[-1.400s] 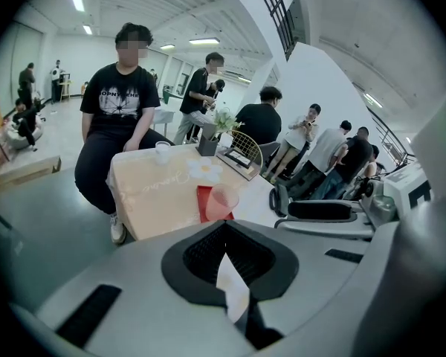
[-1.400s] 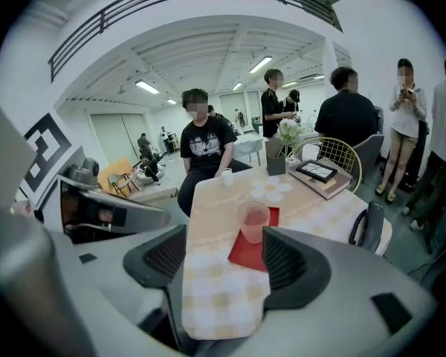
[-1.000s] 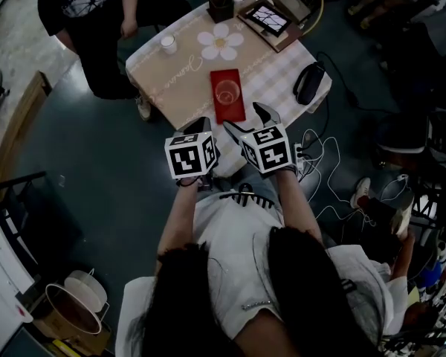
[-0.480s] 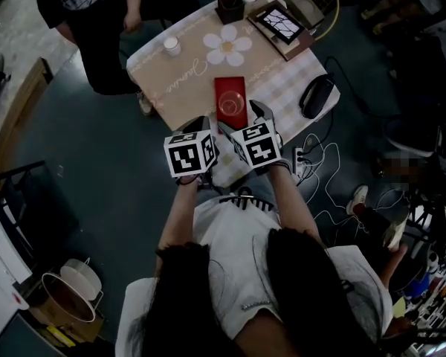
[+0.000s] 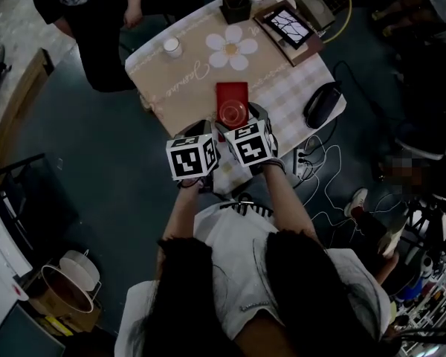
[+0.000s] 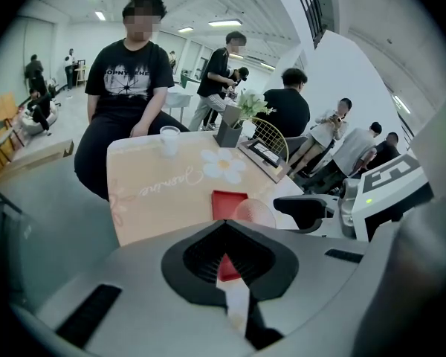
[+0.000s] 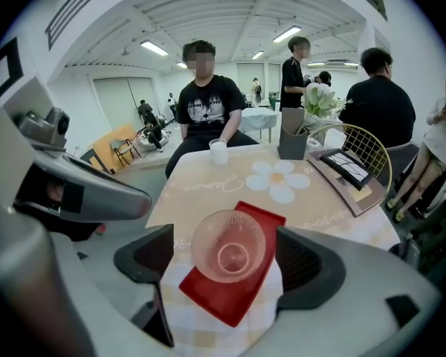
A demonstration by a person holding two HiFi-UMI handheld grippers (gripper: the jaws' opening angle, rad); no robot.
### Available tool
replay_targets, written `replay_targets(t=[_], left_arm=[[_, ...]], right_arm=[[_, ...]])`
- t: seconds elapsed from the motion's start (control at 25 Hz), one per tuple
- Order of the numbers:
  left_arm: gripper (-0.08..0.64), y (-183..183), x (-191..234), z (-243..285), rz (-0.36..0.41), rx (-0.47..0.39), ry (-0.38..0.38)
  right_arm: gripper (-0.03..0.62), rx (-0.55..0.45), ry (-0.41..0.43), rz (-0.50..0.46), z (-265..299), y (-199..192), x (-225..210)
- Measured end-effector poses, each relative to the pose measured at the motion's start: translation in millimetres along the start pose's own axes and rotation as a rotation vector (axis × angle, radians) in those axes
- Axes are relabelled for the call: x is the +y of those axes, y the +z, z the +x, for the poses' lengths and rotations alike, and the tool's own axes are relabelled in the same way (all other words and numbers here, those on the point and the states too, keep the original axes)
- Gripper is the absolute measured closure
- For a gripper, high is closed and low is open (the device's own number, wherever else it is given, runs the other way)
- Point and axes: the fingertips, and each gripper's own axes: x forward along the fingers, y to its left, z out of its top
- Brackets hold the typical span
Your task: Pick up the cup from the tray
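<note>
Between right gripper's (image 7: 224,262) opening jaws: cup (image 7: 229,244), untouched.

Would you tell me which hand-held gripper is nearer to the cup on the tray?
Right. The right hand-held gripper has the cup between its opening jaws, untouched; the left hand-held gripper, jaws together, hangs beside it, left of the tray.

Head view looks steeply down; gripper views face the table (image 5: 182,88).

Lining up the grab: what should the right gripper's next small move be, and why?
Probably ease the right gripper closer around the clear cup: its jaws are opening, and the cup stands framed between them on the red tray, touched by neither pad.
</note>
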Motion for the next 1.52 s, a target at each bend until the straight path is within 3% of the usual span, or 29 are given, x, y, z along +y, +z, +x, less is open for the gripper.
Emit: replay_targets(t=[0.4, 1.08, 1.28, 1.52], left_arm=[[0.557, -2, 11, 13, -0.026, 0.032, 0.03], [0.557, -1, 9, 17, -0.033, 0.037, 0.028], [0.557, -1, 1, 20, -0.016, 0.039, 0.012], [0.557, -2, -17, 29, 0.024, 0.053, -0.015]], right_arm=[[0.183, 0.105, 0.012, -0.065, 27, -11, -1], [0.204, 0.118, 0.036, -0.045, 23, -6, -2], [0.202, 0.073, 0.045, 0.042, 11, 1, -12], [0.204, 0.051, -0.024, 0.079, -6, -4, -48]])
